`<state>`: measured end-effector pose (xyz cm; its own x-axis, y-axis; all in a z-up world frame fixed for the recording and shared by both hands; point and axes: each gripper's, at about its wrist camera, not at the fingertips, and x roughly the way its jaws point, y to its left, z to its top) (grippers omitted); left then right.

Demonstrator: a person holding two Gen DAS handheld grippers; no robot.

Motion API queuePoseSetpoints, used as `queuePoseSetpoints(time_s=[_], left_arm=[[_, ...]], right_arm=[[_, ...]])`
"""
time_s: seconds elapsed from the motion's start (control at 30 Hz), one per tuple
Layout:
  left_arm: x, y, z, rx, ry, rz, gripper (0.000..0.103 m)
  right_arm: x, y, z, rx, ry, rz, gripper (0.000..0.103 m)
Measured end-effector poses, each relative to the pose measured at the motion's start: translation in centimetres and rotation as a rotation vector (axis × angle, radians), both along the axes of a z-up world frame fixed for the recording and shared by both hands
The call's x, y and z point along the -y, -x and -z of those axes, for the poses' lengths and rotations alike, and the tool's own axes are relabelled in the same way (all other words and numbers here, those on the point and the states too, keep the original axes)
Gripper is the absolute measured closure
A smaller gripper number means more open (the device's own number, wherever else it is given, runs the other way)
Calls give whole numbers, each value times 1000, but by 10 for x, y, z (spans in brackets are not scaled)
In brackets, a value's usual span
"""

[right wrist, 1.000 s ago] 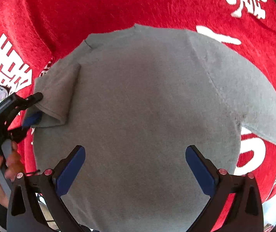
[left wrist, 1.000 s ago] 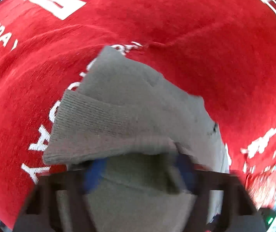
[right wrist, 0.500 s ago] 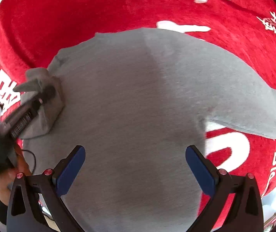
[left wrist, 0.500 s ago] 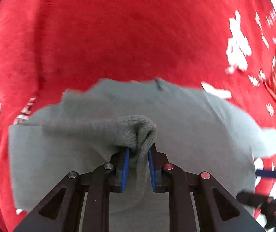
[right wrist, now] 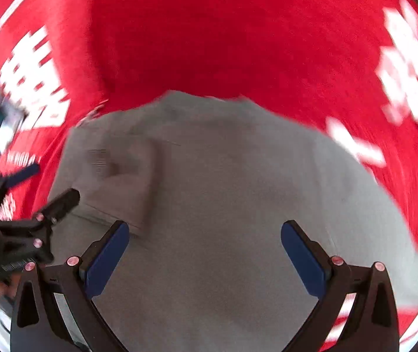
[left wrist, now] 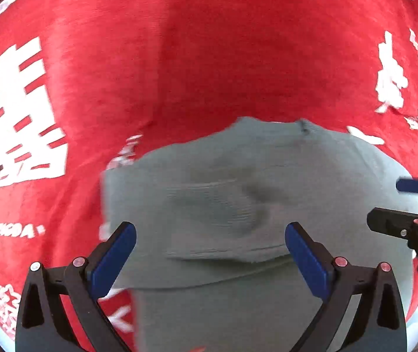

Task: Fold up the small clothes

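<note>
Red cloth (left wrist: 223, 58) printed with white characters covers the whole surface, and a small grey sweater (left wrist: 267, 182) lies spread on it, filling the lower half of both wrist views. In the left wrist view, a sleeve (left wrist: 217, 205) with a ribbed cuff lies folded inward across the body of the sweater, at about 12 o'clock from the left tool (left wrist: 209, 252). That tool's jaws have just been opening and now stand wide, with nothing pinched between the blue pads; the sleeve rests loose on the garment below them. The right tool (right wrist: 203, 255) hovers over the middle of the sweater, likewise spread wide and empty. Its black tips also show at 3 o'clock in the left view.

From the right wrist view, the folded sleeve (right wrist: 121, 176) sits at about 10 o'clock, and the other side of the sweater trails off toward 4 o'clock, seemingly not yet folded. The picture is blurred there, so the sleeve's end cannot be made out.

The step in hand looks like the release after the first sleeve fold. The next move probably calls for the right tool to reach toward 4 o'clock, pinch the far sleeve near its cuff, and carry it across the body.
</note>
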<state>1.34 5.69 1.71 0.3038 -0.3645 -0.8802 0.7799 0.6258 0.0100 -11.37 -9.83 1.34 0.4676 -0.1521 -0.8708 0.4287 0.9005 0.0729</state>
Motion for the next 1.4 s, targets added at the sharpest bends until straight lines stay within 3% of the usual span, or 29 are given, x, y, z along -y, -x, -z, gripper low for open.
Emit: queuePoseSetpoints(time_s=[0.17, 0.27, 0.33, 0.37, 0.4, 0.57, 0.63, 0.7, 0.8, 0.87, 0.93, 0.97, 1.0, 1.03, 1.07, 1.2, 1.27, 1.33, 1.4], left_arm=[[-48, -62, 15, -26, -36, -218, 2], [-59, -88, 37, -76, -60, -283, 2], [-57, -96, 53, -100, -85, -289, 2], [-51, -94, 59, -104, -94, -287, 2], [-49, -94, 68, -112, -110, -285, 2], [-51, -97, 79, -146, -117, -275, 2], [-47, -103, 77, -148, -112, -279, 2], [-40, -116, 75, -165, -101, -276, 2], [-21, -134, 80, -193, -107, -253, 2], [-11, -141, 86, -220, -116, -241, 2], [-3, -147, 89, -252, -96, -246, 19], [-1, -147, 87, -261, -76, -244, 40], [0, -148, 82, -260, -56, -240, 75], [1, -148, 78, -266, -43, -234, 92], [1, -149, 71, -274, -25, -233, 92], [-9, -162, 66, -259, -8, -233, 93], [-13, -170, 74, -270, -32, -246, 93], [-13, -175, 77, -258, -35, -247, 93], [-13, -177, 74, -247, -39, -255, 92]], right_arm=[[-66, -52, 9, -52, 203, -255, 0], [-93, -79, 33, -161, 427, -325, 1], [-92, -87, 42, -185, 466, -315, 29], [-82, -86, 40, -179, 416, -274, 78], [-70, -84, 36, -159, 360, -210, 88], [31, -9, 16, 129, -147, 265, 88], [64, 31, 31, 200, -343, 450, 75], [83, 65, 49, 255, -508, 592, 35], [92, 98, 67, 320, -649, 694, 32], [95, 106, 69, 342, -676, 724, 32], [103, 105, 71, 343, -685, 748, 32], [105, 104, 70, 333, -687, 754, 34], [106, 102, 68, 324, -685, 750, 56], [107, 97, 64, 298, -670, 728, 81], [107, 92, 58, 293, -651, 706, 95], [106, 82, 34, 292, -521, 606, 95], [109, 82, 44, 241, -500, 630, 95], [111, 93, 64, 126, -460, 700, 95], [111, 110, 71, 176, -497, 745, 96]])
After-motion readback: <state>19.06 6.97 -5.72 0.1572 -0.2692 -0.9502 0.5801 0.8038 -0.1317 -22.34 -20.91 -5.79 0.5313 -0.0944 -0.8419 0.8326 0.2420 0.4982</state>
